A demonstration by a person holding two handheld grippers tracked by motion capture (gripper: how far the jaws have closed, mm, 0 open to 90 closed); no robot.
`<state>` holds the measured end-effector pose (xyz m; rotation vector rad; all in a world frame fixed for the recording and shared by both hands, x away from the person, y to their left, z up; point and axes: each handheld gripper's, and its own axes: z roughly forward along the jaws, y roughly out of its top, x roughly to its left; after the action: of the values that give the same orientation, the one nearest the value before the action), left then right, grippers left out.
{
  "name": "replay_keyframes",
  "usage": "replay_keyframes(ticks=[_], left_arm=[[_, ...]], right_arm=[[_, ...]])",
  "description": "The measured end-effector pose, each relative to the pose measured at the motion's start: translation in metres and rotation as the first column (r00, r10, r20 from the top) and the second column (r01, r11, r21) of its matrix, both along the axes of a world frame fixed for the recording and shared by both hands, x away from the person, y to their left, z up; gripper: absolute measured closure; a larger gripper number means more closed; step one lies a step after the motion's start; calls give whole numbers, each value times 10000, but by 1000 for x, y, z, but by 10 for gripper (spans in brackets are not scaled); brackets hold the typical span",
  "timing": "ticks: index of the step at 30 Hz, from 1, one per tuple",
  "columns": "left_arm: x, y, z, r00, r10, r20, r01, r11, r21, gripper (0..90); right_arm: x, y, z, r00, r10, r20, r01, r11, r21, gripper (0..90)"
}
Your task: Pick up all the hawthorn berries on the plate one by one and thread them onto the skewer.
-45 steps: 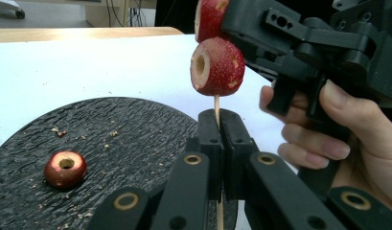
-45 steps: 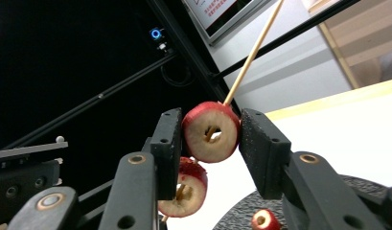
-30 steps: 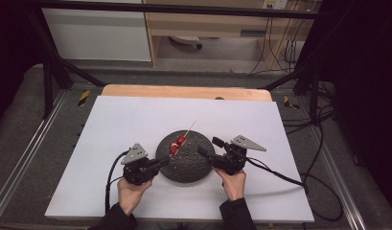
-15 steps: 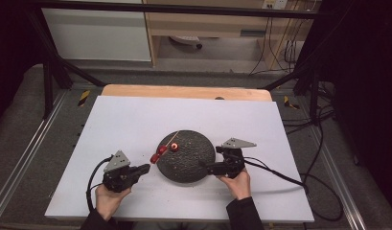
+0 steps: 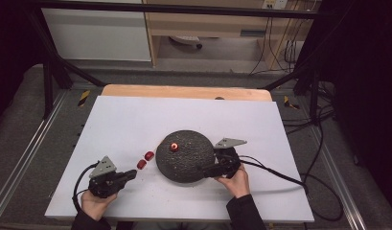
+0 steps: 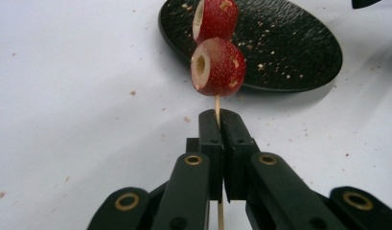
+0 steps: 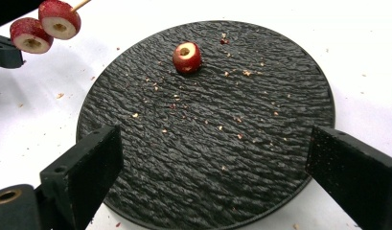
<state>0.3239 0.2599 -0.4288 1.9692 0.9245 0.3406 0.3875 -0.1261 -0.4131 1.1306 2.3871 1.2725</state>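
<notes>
A round black textured plate [image 5: 184,165] lies mid-table with one cored red fruit [image 5: 174,147] on its far part. My left gripper [image 5: 132,173] is left of the plate, shut on a thin wooden skewer [image 6: 217,103] that carries two red cored fruits [image 6: 220,67], held above the white table. In the high view these fruits [image 5: 145,159] hang just off the plate's left rim. My right gripper [image 5: 206,170] is at the plate's right near edge. It [image 7: 215,148] stands open, its jaws straddling the plate [image 7: 208,129], with the lone fruit [image 7: 187,57] beyond them.
The white table top [image 5: 136,120] has small red-brown crumbs on it near the plate. A wooden board edge [image 5: 184,92] runs along the far side. Cables [image 5: 280,172] trail right from the right gripper.
My left gripper has drawn back left and toward the near edge, carrying the skewer with two fruits off the plate. One fruit now lies on the plate. The right gripper has barely moved.
</notes>
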Motion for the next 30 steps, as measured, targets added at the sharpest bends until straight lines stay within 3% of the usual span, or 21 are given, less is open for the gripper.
replay_keyframes(ticks=[2,10,30], left_arm=[[-1,2,0,10000,32,24,-32,10000,-84,878],[-2,3,-3,9999,-67,93,66,9999,151,879],[0,7,-6,10000,-28,-27,28,10000,3,879]], right_arm=[[1,4,1,9999,146,61,-145,9995,-267,63],[10,21,6,9994,339,-113,-344,9984,-448,61],[40,68,16,9956,808,-480,-852,9916,-976,66]])
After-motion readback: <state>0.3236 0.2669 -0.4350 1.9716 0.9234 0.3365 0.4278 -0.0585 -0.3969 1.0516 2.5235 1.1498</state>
